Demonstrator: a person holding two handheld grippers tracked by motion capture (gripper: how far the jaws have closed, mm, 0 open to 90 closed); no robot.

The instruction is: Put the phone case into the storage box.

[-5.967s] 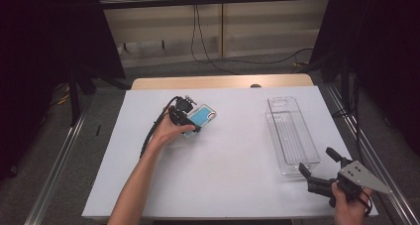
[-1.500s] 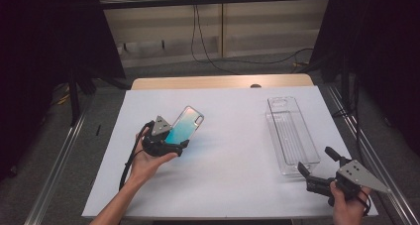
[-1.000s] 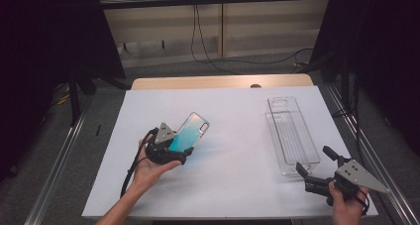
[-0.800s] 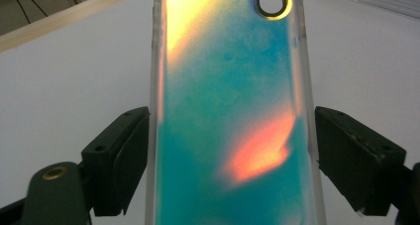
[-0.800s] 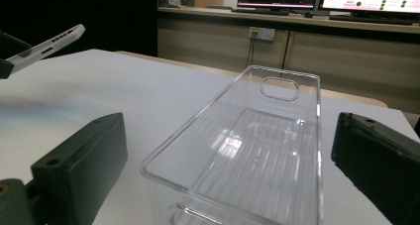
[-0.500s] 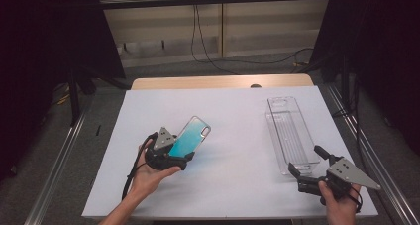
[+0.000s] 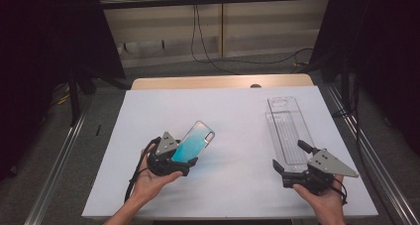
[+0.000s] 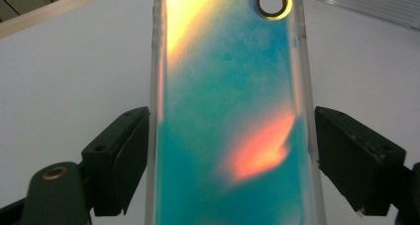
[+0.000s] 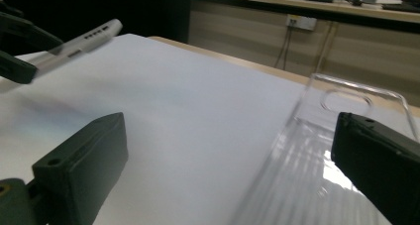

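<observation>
Holding the phone [image 7: 194,141] by its lower end, the left tool [image 7: 171,158] had its jaws set against the two long edges, teal back up and the top end tilted off the table [image 7: 237,111]; in the left gripper view the phone [image 8: 230,116] sat squarely between both pads. Compared with a few seconds earlier, when it was near the far left of the white sheet, the phone had been brought nearer the person and lifted. The right tool [image 7: 289,158], jaws spread and empty, had crept over the last second toward the near end of the clear case [image 7: 287,128], which lay flat at the right. That probably meant the case would be picked up next, so phone and case could be joined.
</observation>
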